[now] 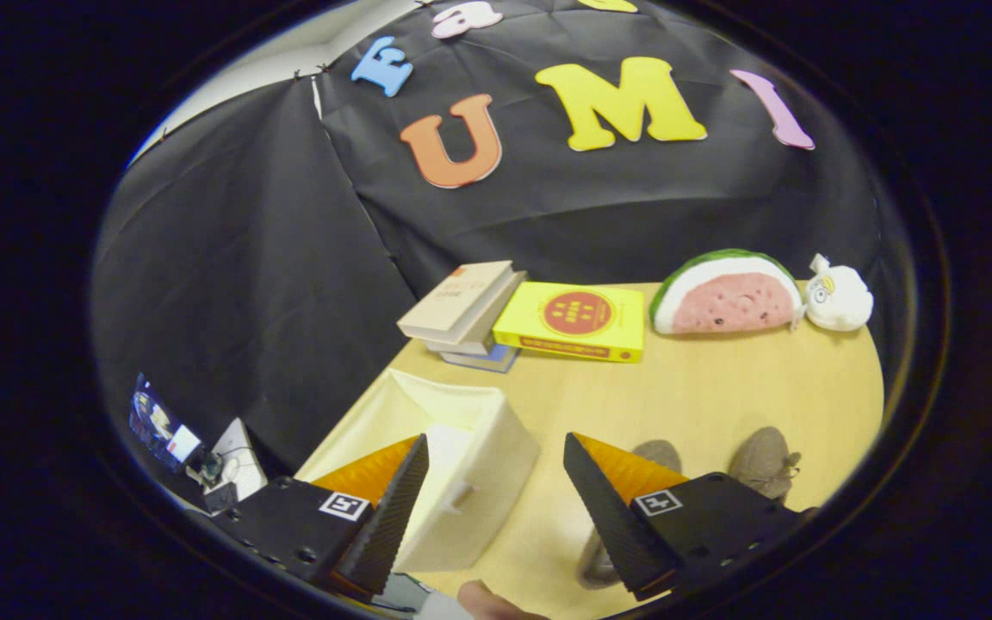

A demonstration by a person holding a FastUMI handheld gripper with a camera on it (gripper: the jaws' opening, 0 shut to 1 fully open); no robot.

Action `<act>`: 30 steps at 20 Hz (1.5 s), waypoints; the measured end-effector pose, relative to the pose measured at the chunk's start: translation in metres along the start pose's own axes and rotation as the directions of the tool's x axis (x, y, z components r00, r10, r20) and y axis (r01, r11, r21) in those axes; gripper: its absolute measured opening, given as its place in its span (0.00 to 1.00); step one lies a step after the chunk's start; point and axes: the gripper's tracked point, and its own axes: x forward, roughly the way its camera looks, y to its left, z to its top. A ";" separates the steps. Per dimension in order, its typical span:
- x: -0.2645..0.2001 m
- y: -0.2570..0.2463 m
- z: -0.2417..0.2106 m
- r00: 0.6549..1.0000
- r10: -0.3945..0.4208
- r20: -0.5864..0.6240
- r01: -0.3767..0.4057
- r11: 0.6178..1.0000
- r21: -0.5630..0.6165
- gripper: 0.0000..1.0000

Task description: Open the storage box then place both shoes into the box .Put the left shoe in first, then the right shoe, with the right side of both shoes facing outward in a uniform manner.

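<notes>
Spread gripper (496,491) hovers above one open storage box (470,482); two shoes (763,465) and perhaps three books (470,306) lie beyond.

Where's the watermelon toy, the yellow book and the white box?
watermelon toy (727,301): gripper view, pink middle.
yellow book (572,317): gripper view, front cover.
white box (496,461): gripper view, side wall by the open fingers.

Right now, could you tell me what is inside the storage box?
The storage box shows bare pale inner walls, no shoe; its floor is hidden behind the open gripper. Both shoes lie on the table.
</notes>
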 end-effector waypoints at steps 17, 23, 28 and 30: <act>0.018 -0.147 -0.149 0.807 -0.292 -0.513 0.311 0.949 -0.050 0.93; 0.038 -0.126 -0.157 0.785 -0.188 -0.590 0.246 0.969 0.019 0.31; 0.036 -0.126 -0.156 0.787 -0.159 -0.596 0.258 0.963 0.083 0.01; 0.032 -0.124 -0.155 0.794 -0.134 -0.593 0.254 0.959 0.123 0.01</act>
